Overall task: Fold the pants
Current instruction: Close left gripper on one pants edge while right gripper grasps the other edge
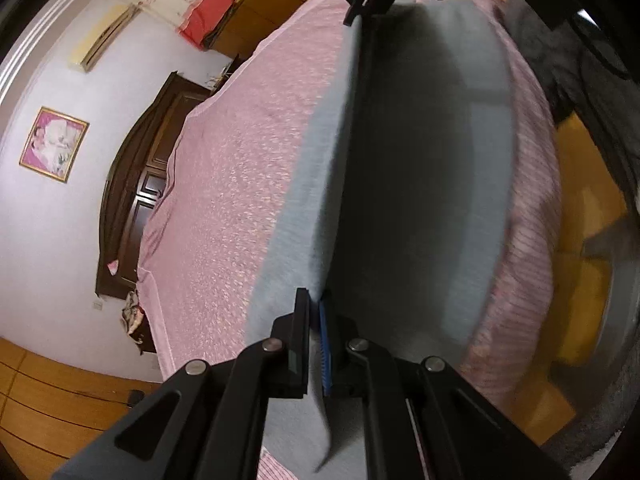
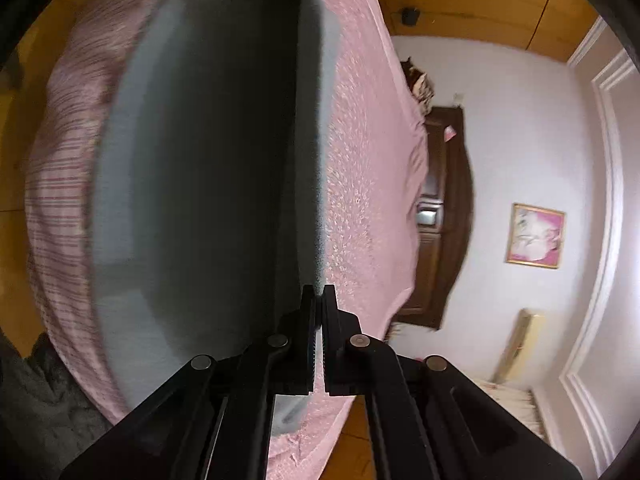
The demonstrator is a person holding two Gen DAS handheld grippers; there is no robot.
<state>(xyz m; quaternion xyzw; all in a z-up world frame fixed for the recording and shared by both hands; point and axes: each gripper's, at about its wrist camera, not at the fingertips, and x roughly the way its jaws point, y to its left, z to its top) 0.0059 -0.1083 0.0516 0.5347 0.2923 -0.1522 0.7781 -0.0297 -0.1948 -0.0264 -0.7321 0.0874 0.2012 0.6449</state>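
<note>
In your left wrist view, your left tongs (image 1: 314, 300) are clamped on the near edge of the grey-blue pants (image 1: 420, 184), a thin fold of cloth pinched between the black pad and the blue ribbed pad. The pants stretch away taut over the pink bedspread (image 1: 232, 184), and at the far end your right tongs (image 1: 360, 8) grip the opposite edge. One layer lies flat on the bed toward its striped edge, while the raised layer stands between the two tongs. A dark wooden headboard (image 1: 136, 184), a framed picture (image 1: 54, 144) and an air conditioner (image 1: 102, 36) show on the white wall.

In your right wrist view, your right tongs (image 2: 318, 292) are closed on the pants (image 2: 208, 184), cloth caught between the pads. The fabric runs up the frame to the far end, blurred, above the pink bedspread (image 2: 372, 184).
</note>
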